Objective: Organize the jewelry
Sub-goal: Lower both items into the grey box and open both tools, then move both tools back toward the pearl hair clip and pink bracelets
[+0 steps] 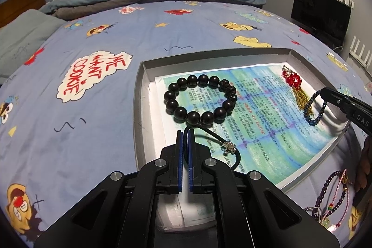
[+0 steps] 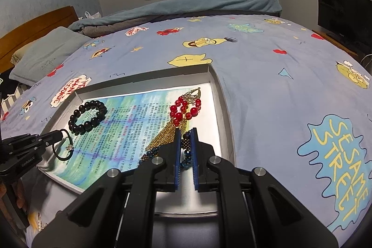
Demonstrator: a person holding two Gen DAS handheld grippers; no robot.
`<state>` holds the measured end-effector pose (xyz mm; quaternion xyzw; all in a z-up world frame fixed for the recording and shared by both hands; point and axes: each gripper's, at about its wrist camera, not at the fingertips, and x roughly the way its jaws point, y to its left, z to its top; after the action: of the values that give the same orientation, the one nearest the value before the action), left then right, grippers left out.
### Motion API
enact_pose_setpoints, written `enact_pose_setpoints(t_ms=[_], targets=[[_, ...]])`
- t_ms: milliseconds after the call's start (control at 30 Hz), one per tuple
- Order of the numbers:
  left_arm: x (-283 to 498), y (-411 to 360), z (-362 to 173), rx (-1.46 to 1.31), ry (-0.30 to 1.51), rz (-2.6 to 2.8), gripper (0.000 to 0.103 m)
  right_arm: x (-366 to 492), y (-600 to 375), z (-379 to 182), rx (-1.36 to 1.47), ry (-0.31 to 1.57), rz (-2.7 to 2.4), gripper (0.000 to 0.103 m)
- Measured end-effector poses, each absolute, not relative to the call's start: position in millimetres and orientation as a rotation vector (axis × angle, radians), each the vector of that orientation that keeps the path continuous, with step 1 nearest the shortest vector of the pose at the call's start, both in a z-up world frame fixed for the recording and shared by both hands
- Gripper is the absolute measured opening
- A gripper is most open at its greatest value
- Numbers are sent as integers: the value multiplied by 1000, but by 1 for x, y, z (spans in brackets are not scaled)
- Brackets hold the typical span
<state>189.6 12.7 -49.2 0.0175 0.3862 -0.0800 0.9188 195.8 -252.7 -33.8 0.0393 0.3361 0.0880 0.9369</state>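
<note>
Two grippers work over a shallow grey tray (image 1: 139, 94) lying on a blue cartoon-print bedsheet (image 1: 93, 90), and much of what they carry is half hidden. In the left wrist view the near edge of the tray disappears behind the left gripper (image 1: 185, 131), and the black cord bracelet (image 1: 229, 148) runs between the blue pads, so the pinched stretch cannot be seen; only its loop and small silver charm show, hanging just beyond the tips over the printed paper lining the tray. The left jaws are clenched on that cord. The right gripper (image 2: 186, 131) is closed on the blue beaded bracelet (image 2: 186, 155); its beads sit between the pads and part of the loop is covered by the fingers, the rest trailing toward the tray's near side. Whether that loop touches the paper is hard to tell. Inside the tray, toward its far left corner, lies the black bead bracelet (image 1: 200, 99), apart from both grippers. Toward the tray's far right side lies the red bead ornament (image 2: 184, 109) with a gold chain tassel whose lower end is blocked by the right gripper. Outside the tray, by its near right corner, a purple bead strand (image 1: 330, 187) and a pink cord are cut off by the picture edge, beside a blurred hand
</note>
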Motion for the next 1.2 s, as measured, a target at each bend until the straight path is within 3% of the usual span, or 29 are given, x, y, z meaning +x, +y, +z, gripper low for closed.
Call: enact_pose_setpoints(t_ms=[133,267,333,400,467,567,700,767,1200], targets=[[186,11,-46,41,775,-164,12,192,-252,-29,80,661,187,22],[181,12,-40,41,747,-149,38,185,-252,-23,79,628,197,37],[178,13,-35,38,732,-142,42,183,-252,-20,80,616,198,40],[176,13,-30,37,714,-138,52,180,-254,-16,93,604,201,59],[171,12,-24,48,687,-130,60,176,-255,-11,107,583,205,65],[163,9,-15,61,648,-126,80,170,-254,-3,102,560,210,83],[155,11,-3,43,621,-118,86,161,-255,7,100,529,209,97],[151,12,1,34,612,-117,93,155,-255,12,100,511,209,97],[109,18,29,20,578,-134,93,114,-255,35,74,465,171,97]])
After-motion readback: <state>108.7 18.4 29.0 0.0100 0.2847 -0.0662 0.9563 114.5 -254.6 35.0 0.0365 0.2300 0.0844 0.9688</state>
